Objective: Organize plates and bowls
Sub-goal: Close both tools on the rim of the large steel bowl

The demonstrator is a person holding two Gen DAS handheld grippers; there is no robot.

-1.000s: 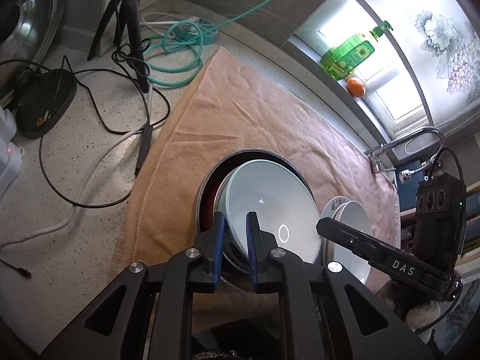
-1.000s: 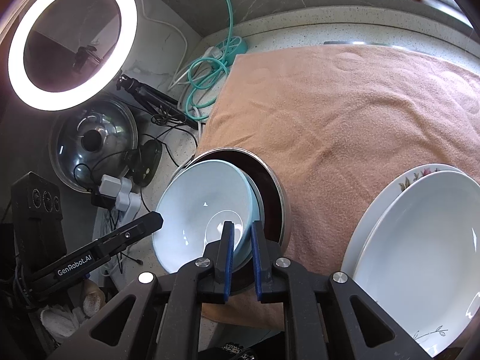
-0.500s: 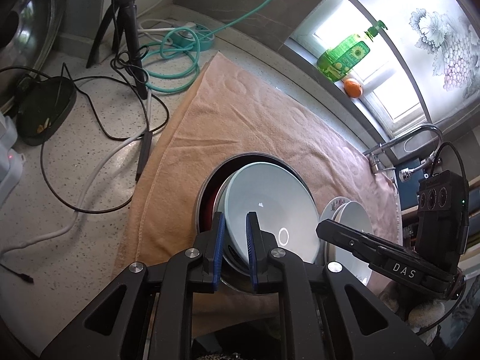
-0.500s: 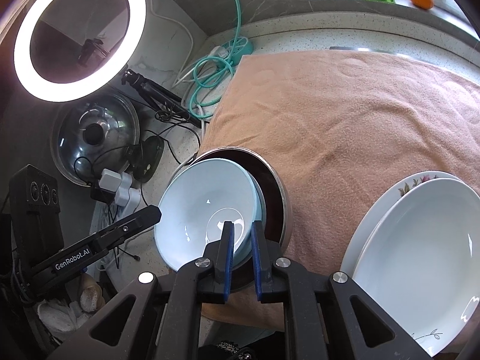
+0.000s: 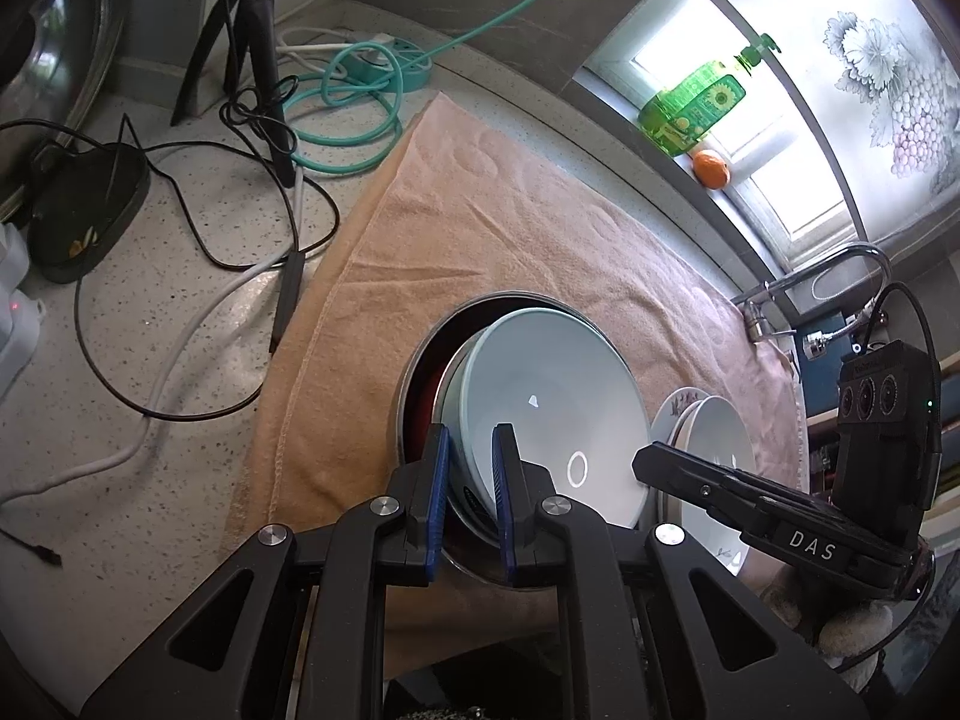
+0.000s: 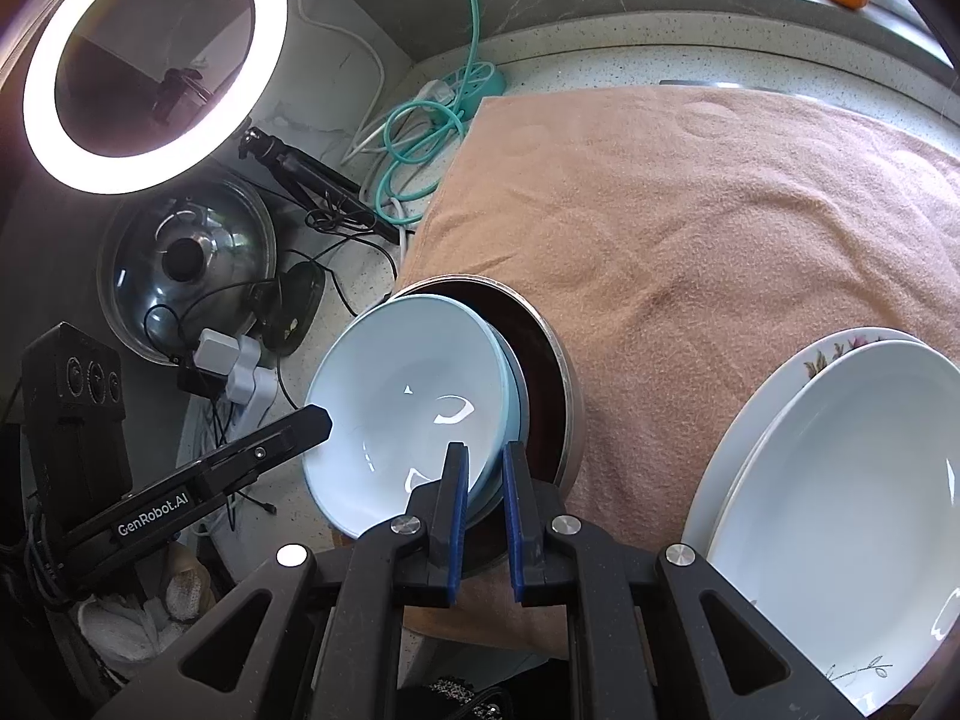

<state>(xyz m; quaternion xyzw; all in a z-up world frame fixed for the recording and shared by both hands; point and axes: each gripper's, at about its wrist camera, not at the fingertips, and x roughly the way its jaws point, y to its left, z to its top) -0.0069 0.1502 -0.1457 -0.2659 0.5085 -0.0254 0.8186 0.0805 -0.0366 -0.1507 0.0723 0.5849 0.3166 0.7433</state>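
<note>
Left gripper [image 5: 470, 480]: fingers clamped on pale blue bowl [image 5: 558, 402] rim.
Right gripper [image 6: 483, 501]: fingers clamped on opposite rim.
Bowl: tilted, inside metal pan [image 6: 555, 360] on towel [image 6: 720, 228].
White plates [image 6: 840, 480]: right of right fingers.

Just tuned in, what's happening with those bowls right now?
Both handheld grippers are clamped on the rim of the pale blue bowl, on opposite sides: the left gripper and the right gripper. The bowl sits tilted, with another like it beneath, inside a metal-rimmed dark bowl on the tan towel. Two stacked white plates wait to the right on the towel.
</note>
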